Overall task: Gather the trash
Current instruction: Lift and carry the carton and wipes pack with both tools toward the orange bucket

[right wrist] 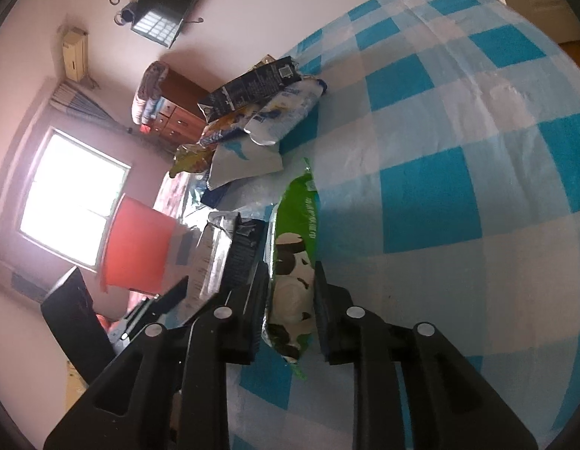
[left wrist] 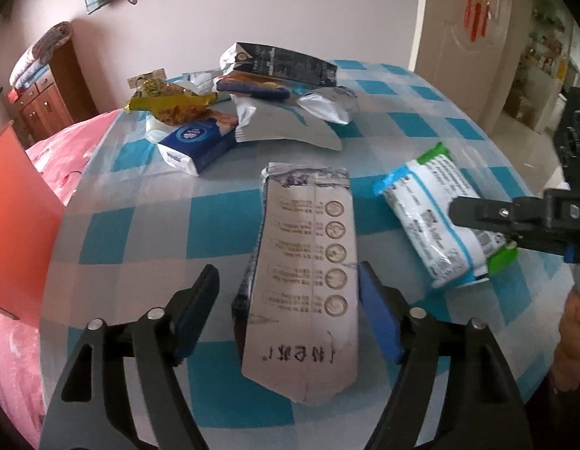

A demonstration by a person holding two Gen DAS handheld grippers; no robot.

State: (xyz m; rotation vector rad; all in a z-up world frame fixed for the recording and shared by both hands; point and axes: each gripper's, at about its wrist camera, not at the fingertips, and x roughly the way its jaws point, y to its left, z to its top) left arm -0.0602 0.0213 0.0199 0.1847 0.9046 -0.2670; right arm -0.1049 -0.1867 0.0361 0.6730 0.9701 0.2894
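Foil carton (left wrist: 304, 277): flattened, light, stiff at the creases; it lies on the checked bench (left wrist: 140, 232), between my left tool's (left wrist: 290, 311) spread fingers, ungripped.
Green wrapper (right wrist: 295, 262): thin, slippery film; my right tool (right wrist: 290, 311) pinches its middle.
Grip advice: take the carton across its narrow width.
Red bin (right wrist: 136, 247): near, beyond the bench.

I see a flattened grey carton (left wrist: 308, 270) with printed circles lying lengthwise on the checked cloth. Just right of it lies a white, blue and green wrapper (left wrist: 439, 221), its other face green with cookies (right wrist: 293, 262). Farther back sits a heap: gold foil (left wrist: 170, 103), blue tissue pack (left wrist: 198, 142), black carton (left wrist: 282, 63), silver bags (left wrist: 327, 107).
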